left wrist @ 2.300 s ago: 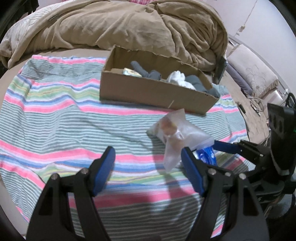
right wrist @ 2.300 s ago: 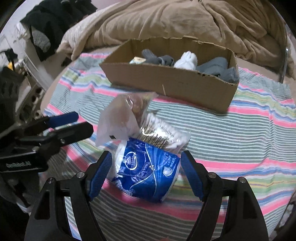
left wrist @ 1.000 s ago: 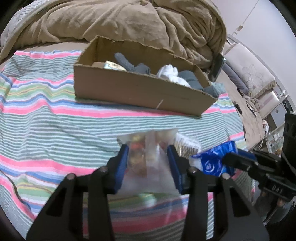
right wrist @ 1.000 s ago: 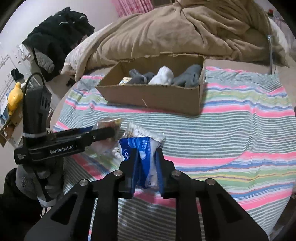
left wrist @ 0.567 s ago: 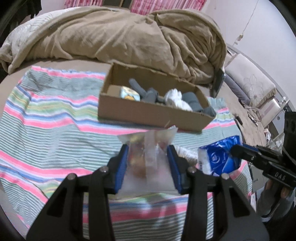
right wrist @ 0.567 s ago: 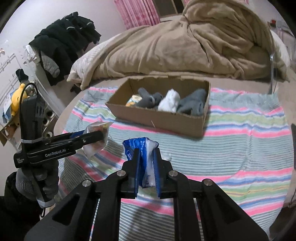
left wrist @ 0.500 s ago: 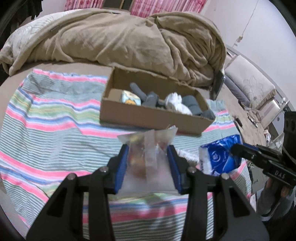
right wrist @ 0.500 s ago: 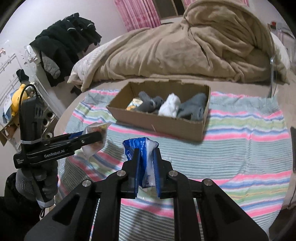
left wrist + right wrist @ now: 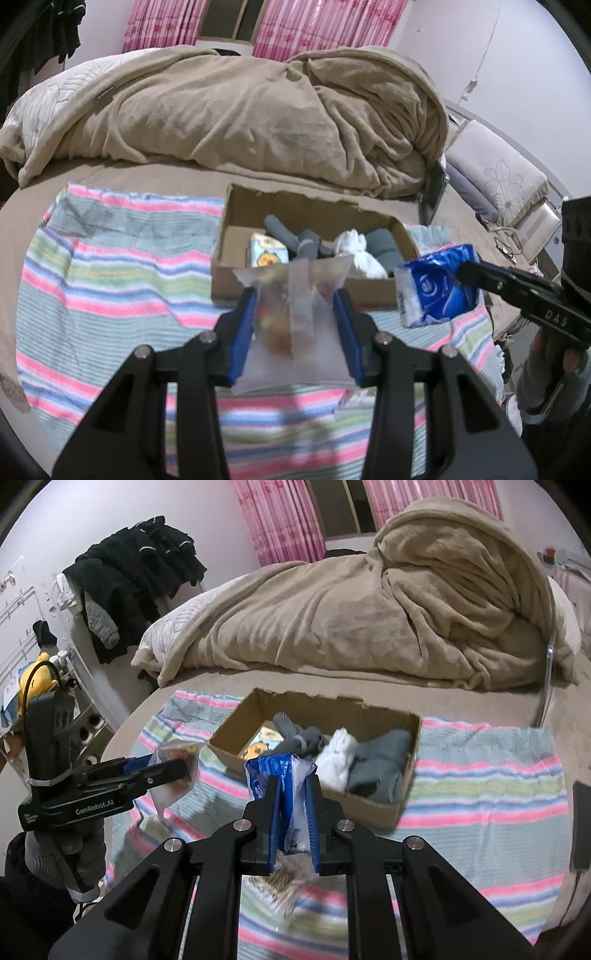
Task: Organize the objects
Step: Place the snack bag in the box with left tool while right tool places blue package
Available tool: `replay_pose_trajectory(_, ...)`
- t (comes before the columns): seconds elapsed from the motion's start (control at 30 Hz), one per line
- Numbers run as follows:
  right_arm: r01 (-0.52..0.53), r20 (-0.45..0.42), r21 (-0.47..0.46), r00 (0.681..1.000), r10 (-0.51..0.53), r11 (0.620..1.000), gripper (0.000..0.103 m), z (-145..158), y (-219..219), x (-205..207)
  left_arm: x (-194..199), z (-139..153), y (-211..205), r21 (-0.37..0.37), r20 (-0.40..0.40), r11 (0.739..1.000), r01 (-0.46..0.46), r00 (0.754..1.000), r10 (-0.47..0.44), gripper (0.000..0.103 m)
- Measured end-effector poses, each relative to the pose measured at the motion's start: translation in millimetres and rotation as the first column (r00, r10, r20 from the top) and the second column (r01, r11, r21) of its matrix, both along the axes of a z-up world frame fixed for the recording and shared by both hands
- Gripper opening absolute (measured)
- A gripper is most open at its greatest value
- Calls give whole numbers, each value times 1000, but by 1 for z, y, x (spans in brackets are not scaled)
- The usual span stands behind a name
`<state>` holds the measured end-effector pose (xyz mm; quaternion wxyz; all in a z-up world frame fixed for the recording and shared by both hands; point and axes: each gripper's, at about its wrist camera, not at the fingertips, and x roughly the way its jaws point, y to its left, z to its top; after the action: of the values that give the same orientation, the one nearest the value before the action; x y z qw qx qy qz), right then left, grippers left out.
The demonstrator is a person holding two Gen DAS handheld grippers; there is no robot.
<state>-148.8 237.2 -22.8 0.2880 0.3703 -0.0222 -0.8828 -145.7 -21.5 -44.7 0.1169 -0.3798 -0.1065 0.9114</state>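
Note:
My left gripper is shut on a clear plastic bag of small items and holds it above the striped cloth, in front of the cardboard box. My right gripper is shut on a blue tissue pack, also in the air near the box. The box holds grey socks, a white sock and a small yellow-printed pack. The blue pack also shows in the left wrist view, at the box's right end. A bag of cotton swabs lies on the cloth under my right gripper.
The striped cloth covers the bed's near part. A rumpled tan blanket lies behind the box. A dark phone lies at the right on the cloth. Dark clothes hang at the left wall.
Both grippers closed on their items and lifted them off the cloth. They have risen further, and the box now sits lower and farther away in both views.

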Motion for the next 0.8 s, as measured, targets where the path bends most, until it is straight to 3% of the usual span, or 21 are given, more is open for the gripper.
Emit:
replay_pose_trajectory(0.43, 17, -28, -19, 999, -18, 1000, 14, 1, -18, -50, -50, 12, 8, -66, -52, 997, 28, 998, -31, 44)
replay_pose_trajectory(0.8, 15, 34, -5, 999, -15, 1000, 14, -32, -39, -86, -94, -20, 16, -49, -5, 998, 48, 999, -49, 44)
